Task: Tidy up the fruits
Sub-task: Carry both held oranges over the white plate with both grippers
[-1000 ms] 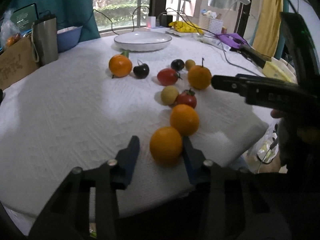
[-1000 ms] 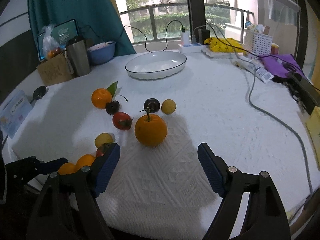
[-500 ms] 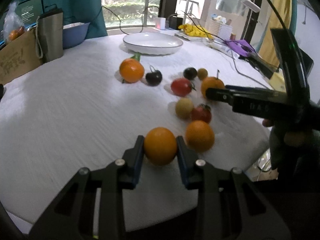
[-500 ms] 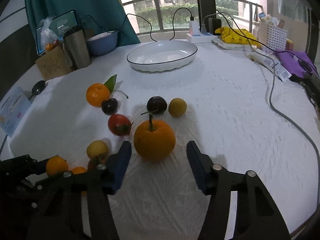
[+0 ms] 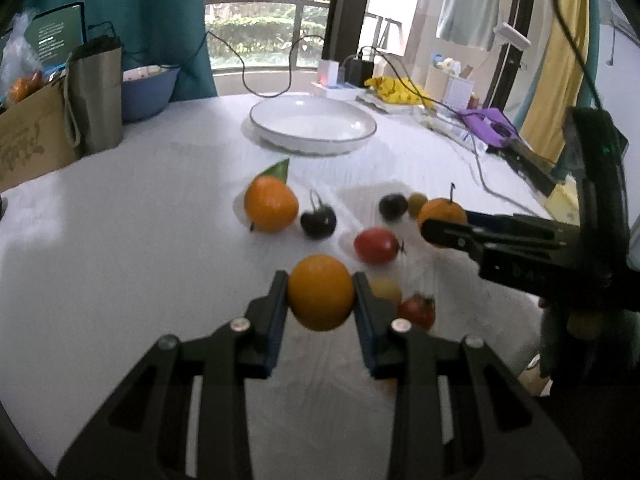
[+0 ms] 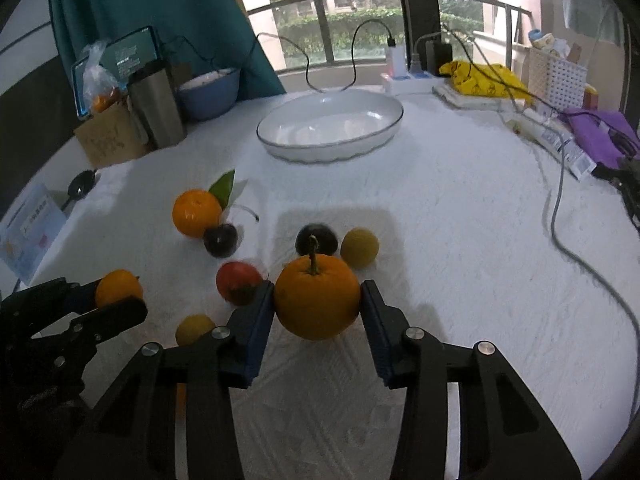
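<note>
The red tomato (image 5: pixel 416 311) and a small yellow fruit (image 5: pixel 385 290) peek out from behind the left gripper (image 5: pixel 321 294), partly hidden and blurry. That gripper tilts down over the white table (image 5: pixel 120 240) and is squeezed tight on a smooth orange (image 5: pixel 321 292). The right gripper (image 6: pixel 318 304) tilts down too. Its jaws have just been closing, and now both pads touch the stemmed orange (image 6: pixel 317 298). The empty white dish (image 6: pixel 330 128) sits far back on the table.
</note>
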Motion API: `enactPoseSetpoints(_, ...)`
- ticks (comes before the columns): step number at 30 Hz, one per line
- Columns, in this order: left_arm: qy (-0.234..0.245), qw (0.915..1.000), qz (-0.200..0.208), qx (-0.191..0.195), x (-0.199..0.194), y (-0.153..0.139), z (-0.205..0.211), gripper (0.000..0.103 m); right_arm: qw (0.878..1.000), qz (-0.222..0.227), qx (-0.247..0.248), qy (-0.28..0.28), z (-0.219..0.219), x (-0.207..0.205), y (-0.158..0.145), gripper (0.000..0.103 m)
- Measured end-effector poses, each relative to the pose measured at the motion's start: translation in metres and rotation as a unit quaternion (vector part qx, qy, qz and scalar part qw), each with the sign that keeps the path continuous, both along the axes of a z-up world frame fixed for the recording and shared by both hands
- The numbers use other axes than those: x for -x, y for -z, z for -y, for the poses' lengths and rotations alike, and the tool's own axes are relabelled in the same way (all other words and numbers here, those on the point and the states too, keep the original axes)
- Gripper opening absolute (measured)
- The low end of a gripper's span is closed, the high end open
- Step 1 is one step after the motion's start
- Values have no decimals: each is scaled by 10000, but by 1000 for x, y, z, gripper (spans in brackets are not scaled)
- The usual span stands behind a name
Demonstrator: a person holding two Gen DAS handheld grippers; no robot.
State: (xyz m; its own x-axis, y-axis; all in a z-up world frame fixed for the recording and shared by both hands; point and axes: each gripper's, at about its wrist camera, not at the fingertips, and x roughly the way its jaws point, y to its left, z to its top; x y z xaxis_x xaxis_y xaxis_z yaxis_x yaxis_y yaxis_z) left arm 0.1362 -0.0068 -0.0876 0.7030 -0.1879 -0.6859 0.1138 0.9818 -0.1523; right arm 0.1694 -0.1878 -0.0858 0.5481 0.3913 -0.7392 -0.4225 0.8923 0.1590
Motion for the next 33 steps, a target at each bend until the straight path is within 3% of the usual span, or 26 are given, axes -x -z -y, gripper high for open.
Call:
enactPoseSetpoints(17, 36, 9987, 442, 265, -65, -34, -12, 33, 9991, 413, -114, -54, -14, -36, -35, 46)
enactPoseSetpoints(33, 219, 9971, 416, 593, -136, -40, -20, 33, 9965, 831, -21, -101, -28, -90, -55, 46)
